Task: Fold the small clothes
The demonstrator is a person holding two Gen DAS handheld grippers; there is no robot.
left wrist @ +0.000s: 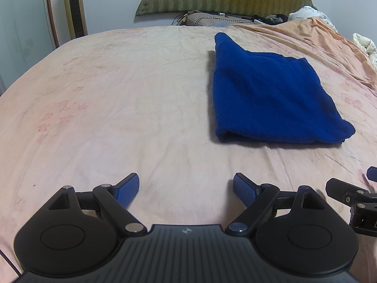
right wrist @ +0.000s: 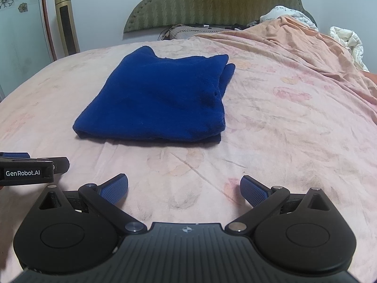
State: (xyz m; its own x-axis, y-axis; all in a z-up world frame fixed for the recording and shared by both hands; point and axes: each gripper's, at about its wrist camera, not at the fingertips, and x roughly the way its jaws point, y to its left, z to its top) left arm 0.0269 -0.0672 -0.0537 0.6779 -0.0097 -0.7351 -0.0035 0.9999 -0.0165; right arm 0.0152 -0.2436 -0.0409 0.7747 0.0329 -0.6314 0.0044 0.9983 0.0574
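Observation:
A dark blue knit garment (left wrist: 268, 94) lies folded into a rough square on the pink bedsheet; it also shows in the right wrist view (right wrist: 160, 101). My left gripper (left wrist: 186, 188) is open and empty, low over the sheet, nearer than the garment and to its left. My right gripper (right wrist: 183, 188) is open and empty, nearer than the garment and to its right. Neither touches the cloth. The right gripper's side shows at the left wrist view's right edge (left wrist: 353, 198), and the left gripper's side shows at the right wrist view's left edge (right wrist: 28, 169).
The pink floral bedsheet (left wrist: 117, 94) covers the bed. A green padded headboard (right wrist: 212, 2) and a pillow (left wrist: 207, 20) are at the far end. A bunched orange blanket (right wrist: 306, 54) and white bedding (right wrist: 346, 37) lie far right. A gold tower fan (right wrist: 64, 21) stands left.

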